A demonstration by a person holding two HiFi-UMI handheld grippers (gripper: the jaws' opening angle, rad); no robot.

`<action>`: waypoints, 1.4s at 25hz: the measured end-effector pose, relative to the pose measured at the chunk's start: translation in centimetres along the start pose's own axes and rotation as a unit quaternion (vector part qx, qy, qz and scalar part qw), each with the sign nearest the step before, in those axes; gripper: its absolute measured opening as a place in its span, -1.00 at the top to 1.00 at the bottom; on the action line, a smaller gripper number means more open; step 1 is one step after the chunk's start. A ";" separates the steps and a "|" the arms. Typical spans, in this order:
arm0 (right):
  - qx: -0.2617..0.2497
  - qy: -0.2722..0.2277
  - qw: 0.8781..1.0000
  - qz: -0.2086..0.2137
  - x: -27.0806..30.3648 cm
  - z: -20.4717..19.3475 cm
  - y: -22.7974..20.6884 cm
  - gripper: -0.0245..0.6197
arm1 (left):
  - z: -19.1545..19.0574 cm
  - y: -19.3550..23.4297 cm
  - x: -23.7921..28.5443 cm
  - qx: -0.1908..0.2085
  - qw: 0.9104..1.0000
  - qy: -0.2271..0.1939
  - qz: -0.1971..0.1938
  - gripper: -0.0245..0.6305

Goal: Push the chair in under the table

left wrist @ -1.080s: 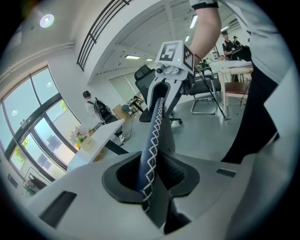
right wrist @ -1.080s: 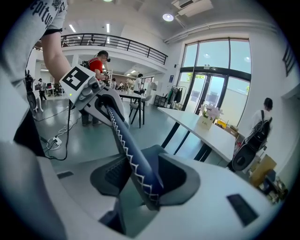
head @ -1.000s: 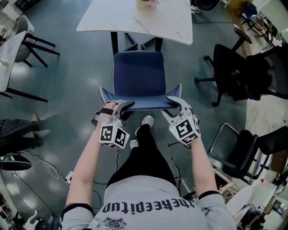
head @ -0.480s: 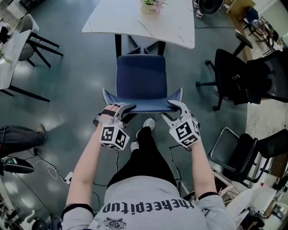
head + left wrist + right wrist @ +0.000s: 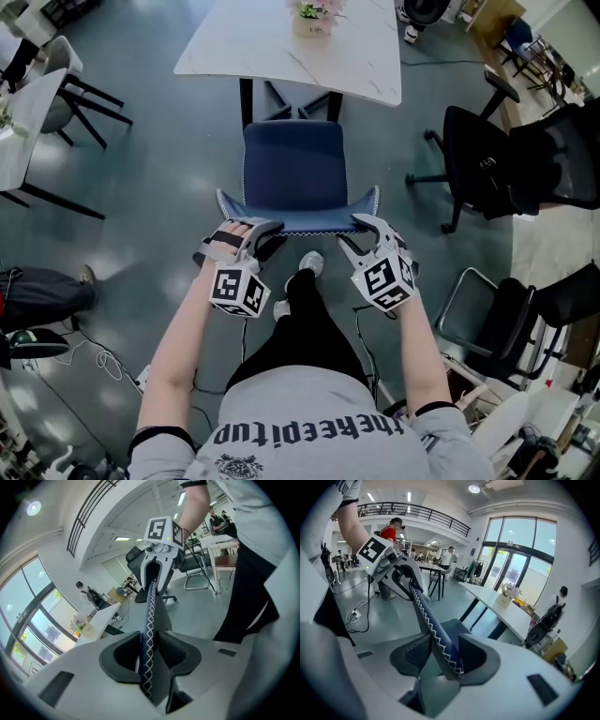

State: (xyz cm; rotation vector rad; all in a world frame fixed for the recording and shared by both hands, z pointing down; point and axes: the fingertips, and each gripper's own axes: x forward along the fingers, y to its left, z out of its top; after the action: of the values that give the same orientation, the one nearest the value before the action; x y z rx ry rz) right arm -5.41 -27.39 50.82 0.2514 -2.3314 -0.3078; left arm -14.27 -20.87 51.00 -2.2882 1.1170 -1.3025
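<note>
A person stands behind a blue chair point(image 5: 292, 164) on a grey floor, a gripper in each hand set on the top edge of its backrest point(image 5: 298, 221). The left gripper point(image 5: 251, 232) straddles the edge near its left corner and the right gripper point(image 5: 359, 234) near its right corner, each with the stitched rim running up between its jaws. The left jaws stand spread and have just been opening; a strip of light shows between one pad and the fabric. The right jaws stand wide and have just been closing a little, with a gap on one side of the rim there too. Whether the other pad of either pair touches the fabric is hard to make out. The chair faces a white bench point(image 5: 281, 47), its seat just short of the near edge and almost all of it out in the open. The seat hides the chair's legs, and the bench's far side is cut off at the top of the head view, as is part of a small plant point(image 5: 312, 17) standing on it.
</note>
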 end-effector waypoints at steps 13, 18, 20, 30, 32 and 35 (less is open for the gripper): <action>0.080 -0.089 0.993 -0.016 -3.1 5.9 2.8 0.89 | 3.3 1.8 -4.3 -0.104 0.989 -0.069 0.076 0.84; 0.131 -0.144 0.981 -0.004 -5.1 8.7 4.3 0.89 | 5.3 1.7 -6.1 -0.159 0.978 -0.103 0.085 0.88; 0.145 -0.161 0.976 -0.001 -6.0 9.6 4.8 0.89 | 6.1 1.6 -6.9 -0.186 0.972 -0.117 0.085 0.88; 0.169 -0.215 0.962 0.008 -8.8 12.7 7.2 0.89 | 9.1 1.1 -10.5 -0.267 0.942 -0.177 0.099 0.88; 0.170 -0.223 0.960 0.010 -9.2 13.2 7.4 0.89 | 9.2 1.2 -11.0 -0.278 0.937 -0.182 0.105 0.88; 0.174 -0.237 0.956 0.015 -9.9 13.9 7.3 0.89 | 9.5 1.6 -11.7 -0.295 0.930 -0.189 0.111 0.88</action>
State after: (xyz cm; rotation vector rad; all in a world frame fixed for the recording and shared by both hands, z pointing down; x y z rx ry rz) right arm -9.15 -15.71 36.89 0.3414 -2.8587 0.0747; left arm -10.68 -14.43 37.71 -2.5449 1.7188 -0.4335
